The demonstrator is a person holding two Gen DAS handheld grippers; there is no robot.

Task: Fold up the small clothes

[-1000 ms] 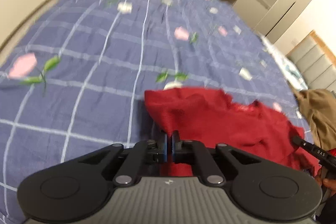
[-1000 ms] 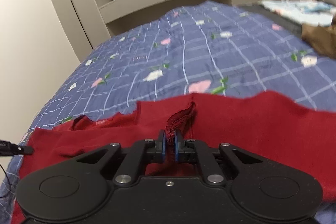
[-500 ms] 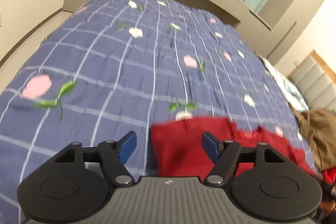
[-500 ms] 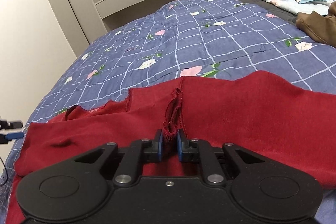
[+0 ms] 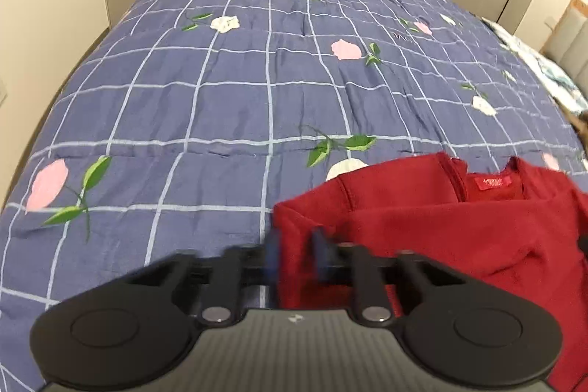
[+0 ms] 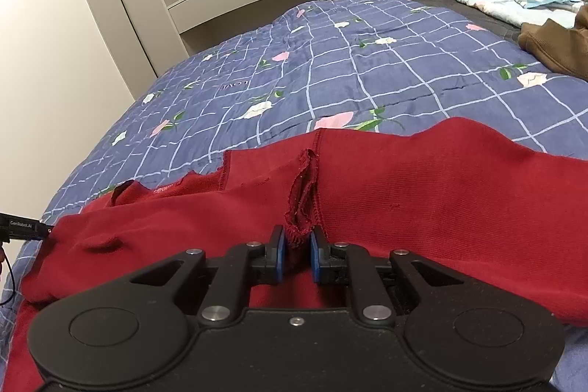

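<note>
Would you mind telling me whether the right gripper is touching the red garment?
Touching: the right wrist view shows the right gripper closed on a bunched hem of the red garment.

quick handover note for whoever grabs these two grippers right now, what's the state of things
Left hand-held gripper: jaws have just been closing on the left edge of the red garment; cloth sits between them, the view is blurred.
Right hand-held gripper: shut on a bunched hem of the same garment.
The garment lies spread on the blue floral quilt, neck label up. A brown garment waits at the far right.
Done: both edges gripped. Left: no clean fold is visible yet; fold it, then probably the brown one.
</note>
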